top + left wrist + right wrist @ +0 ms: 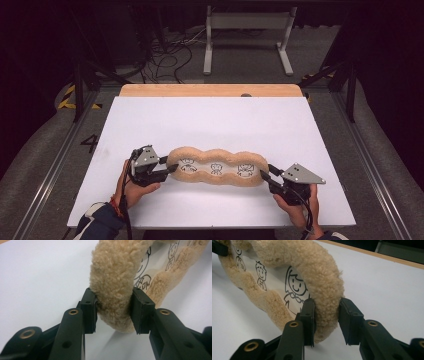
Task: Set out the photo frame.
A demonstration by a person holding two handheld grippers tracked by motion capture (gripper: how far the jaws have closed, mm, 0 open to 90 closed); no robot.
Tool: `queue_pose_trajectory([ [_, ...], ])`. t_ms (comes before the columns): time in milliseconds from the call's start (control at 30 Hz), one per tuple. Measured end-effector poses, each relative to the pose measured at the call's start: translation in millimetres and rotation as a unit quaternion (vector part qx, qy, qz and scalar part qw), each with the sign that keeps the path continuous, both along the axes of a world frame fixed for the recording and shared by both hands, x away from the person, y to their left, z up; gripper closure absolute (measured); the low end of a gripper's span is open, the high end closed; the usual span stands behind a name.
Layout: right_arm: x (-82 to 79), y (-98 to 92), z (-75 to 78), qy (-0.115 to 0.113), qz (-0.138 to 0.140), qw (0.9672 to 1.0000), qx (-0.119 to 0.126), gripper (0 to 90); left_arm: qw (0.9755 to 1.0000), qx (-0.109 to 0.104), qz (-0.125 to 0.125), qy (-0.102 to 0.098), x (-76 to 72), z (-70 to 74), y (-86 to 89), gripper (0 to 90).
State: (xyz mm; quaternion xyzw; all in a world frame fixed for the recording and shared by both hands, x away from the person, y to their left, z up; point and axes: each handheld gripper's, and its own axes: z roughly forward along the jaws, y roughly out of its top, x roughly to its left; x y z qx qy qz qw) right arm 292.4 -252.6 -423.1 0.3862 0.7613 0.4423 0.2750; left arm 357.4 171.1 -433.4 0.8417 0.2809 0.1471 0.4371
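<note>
Position of workpiece: long tan fleece-rimmed cushion with a white centre panel printed with three black line-drawn cartoon figures point(217, 168), flat on the white-topped desk point(210, 125), near the front edge, lengthwise across it.

Left gripper point(171, 167): at the left end of the cushion, held in the left hand point(131, 187). Jaws clamped on the fleece rim; in the left gripper view point(113, 312), both pads pressed into the pile, rim squeezed between them. Printed panel visible beyond the rim, upper right.

Right gripper point(264, 175): at the right end of the cushion, held in the right hand point(299, 207). In the right gripper view point(325, 320), left pad buried in the fleece, right pad just touching the pile at its upper edge; rim pinched between them. Nearest printed figure just left of the left pad.

Surroundings: bare wooden strip point(210, 90) along the far edge of the desk; grey metal frame point(247, 37) and loose cables point(167, 57) on the floor behind.
</note>
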Motion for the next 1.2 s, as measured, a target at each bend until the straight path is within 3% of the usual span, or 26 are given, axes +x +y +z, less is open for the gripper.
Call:
queue_pose_trajectory([
  [300,3.1,1.0,-1.2,-0.004,0.001,1.0,-0.002,66.2,1.0,0.003,0.003,-0.003,-8.9,-0.7,0.3,60.7],
  [667,1.6,-2.0,0.8,-0.009,-0.004,1.0,0.001,58.1,1.0,0.004,0.004,-0.008,-14.5,-7.0,0.1,50.2],
  [1033,14.9,10.5,-1.8,0.001,-0.007,1.0,-0.003,46.4,0.9999,0.004,0.003,-0.011,-10.3,-14.7,-5.2,52.5],
  [1200,21.5,20.2,-5.7,0.012,0.002,0.9998,-0.019,44.2,0.9999,0.004,0.005,-0.015,-9.3,-15.8,-6.7,53.6],
])
